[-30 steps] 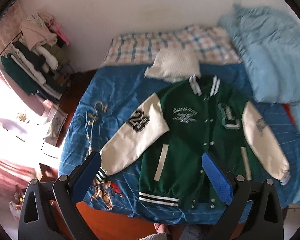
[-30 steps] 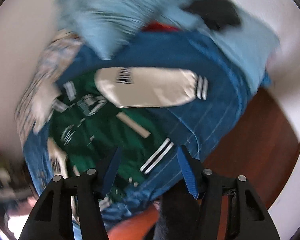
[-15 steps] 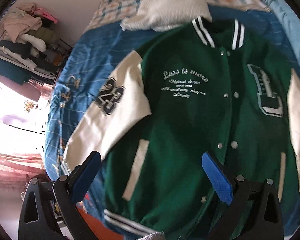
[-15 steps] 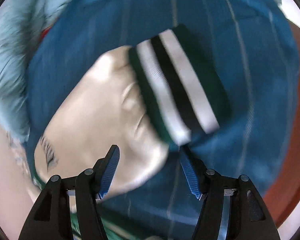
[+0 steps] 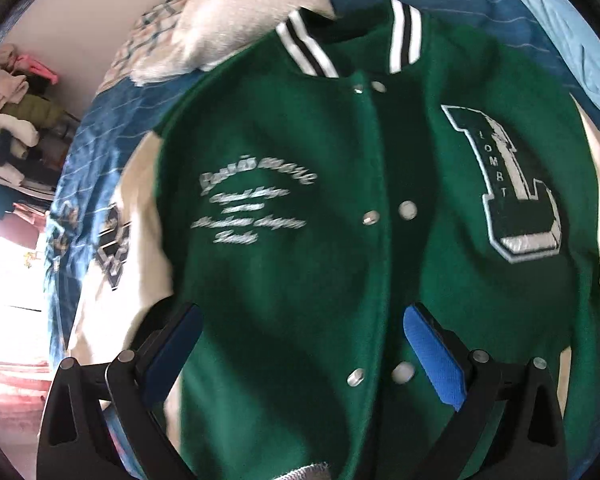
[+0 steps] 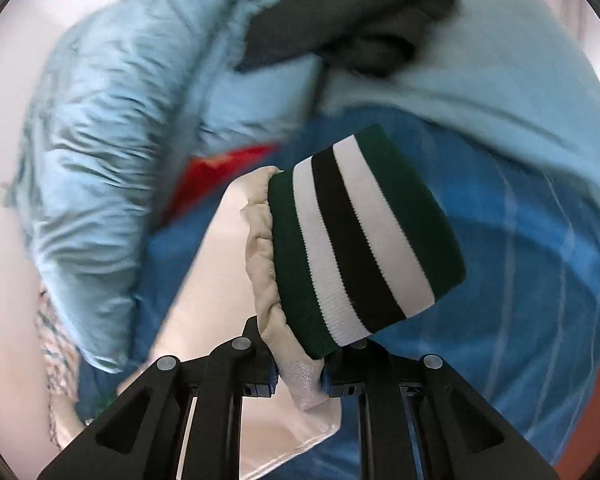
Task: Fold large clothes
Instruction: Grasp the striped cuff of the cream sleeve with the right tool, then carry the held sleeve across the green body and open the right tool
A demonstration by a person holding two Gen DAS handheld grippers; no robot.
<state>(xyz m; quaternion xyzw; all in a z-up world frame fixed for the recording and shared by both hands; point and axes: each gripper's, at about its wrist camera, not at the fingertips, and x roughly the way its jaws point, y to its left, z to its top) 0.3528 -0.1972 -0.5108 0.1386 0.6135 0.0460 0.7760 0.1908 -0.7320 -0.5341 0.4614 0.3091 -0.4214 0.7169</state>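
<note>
A green varsity jacket [image 5: 300, 240] with cream sleeves lies face up on the blue bed sheet [image 5: 112, 112], collar toward the far end. My left gripper [image 5: 300, 320] hovers open just above its lower front, blue pads on either side of the snap placket, with nothing pinched. In the right wrist view, my right gripper [image 6: 300, 376] is closing, with the cream sleeve [image 6: 220, 280] between its pads, just behind the striped green, white and black cuff [image 6: 364, 232]. The pads press on the fabric and the cuff sticks up past the fingers.
A white fluffy pillow [image 5: 240, 20] and a plaid one lie beyond the collar. A light blue duvet [image 6: 112, 120] with a dark grey garment [image 6: 340, 28] on it is heaped behind the cuff, with something red [image 6: 212, 172] beneath. A clothes rack [image 5: 12, 120] stands at the left.
The left gripper dropped closer to the jacket, which now fills its view. The right gripper swung to the sleeve end, closed on it by the cuff and raised it.
</note>
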